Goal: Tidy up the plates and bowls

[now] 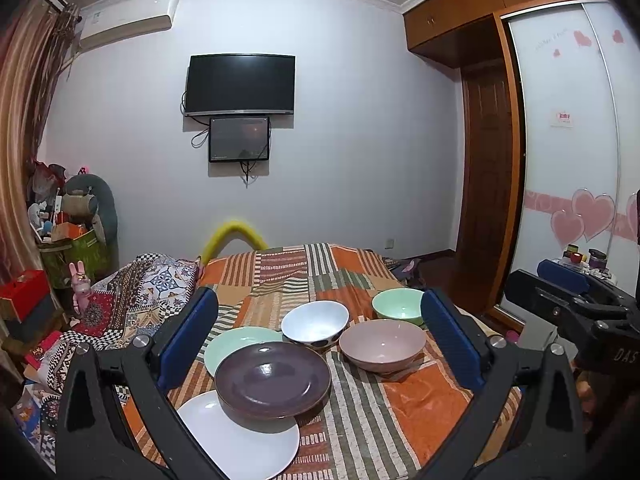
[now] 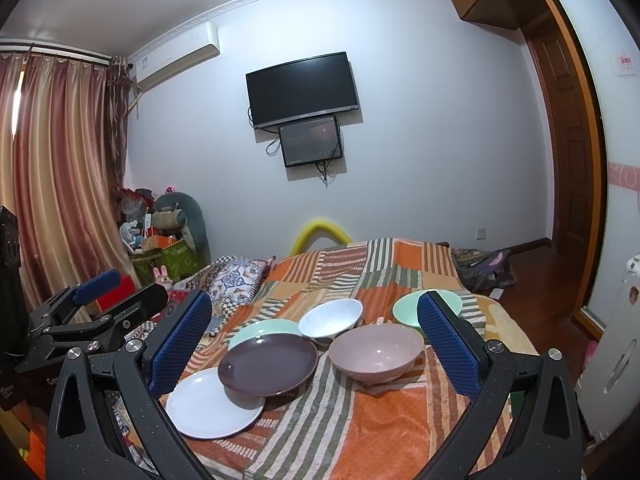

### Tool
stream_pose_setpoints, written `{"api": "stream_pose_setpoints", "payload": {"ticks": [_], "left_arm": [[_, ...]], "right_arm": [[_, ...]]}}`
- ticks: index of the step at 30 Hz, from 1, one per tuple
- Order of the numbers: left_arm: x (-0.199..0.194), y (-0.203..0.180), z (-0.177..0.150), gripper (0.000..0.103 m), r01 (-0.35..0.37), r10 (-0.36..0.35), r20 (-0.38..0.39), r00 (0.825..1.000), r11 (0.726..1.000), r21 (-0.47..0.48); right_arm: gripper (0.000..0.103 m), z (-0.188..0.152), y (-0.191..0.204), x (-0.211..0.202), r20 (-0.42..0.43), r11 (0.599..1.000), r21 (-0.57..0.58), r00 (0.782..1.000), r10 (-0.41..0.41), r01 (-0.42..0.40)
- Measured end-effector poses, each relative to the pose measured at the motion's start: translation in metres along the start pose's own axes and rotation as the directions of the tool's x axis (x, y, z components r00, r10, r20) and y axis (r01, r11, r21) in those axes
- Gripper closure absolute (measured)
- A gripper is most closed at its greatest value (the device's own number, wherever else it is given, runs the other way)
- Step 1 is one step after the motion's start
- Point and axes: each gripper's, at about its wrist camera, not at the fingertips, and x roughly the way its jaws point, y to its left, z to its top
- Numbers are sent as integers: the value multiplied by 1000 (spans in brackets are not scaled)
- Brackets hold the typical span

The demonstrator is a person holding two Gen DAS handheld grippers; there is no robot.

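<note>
The blanket [image 1: 400, 400] is woven cloth, matt and nubbly, in orange and striped patches. On it, the purple plate [image 1: 272, 378] is glossy glazed ceramic with a bright highlight; the white plate [image 1: 240, 448] under its near edge is smoother and duller. The pink bowl [image 1: 382, 344] right of the purple plate has a satin glaze, as do the white bowl [image 1: 314, 322] and green bowl [image 1: 396, 304] behind. The left gripper [image 1: 320, 334] is matt black, probably plastic, with shiny metal screws; its pads [image 1: 186, 336] are blue and look finely ribbed. The right gripper [image 2: 314, 338] pads [image 2: 180, 342] show a knobbly blue rubber-like grid.
</note>
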Motion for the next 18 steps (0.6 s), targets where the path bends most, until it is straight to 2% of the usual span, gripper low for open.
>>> {"api": "stream_pose_setpoints", "payload": {"ticks": [18], "left_arm": [[0, -3, -1, 0, 0, 0, 3, 1000, 1000, 6]], "right_arm": [[0, 0, -1, 1, -4, 1000, -3, 1000, 1, -1]]}}
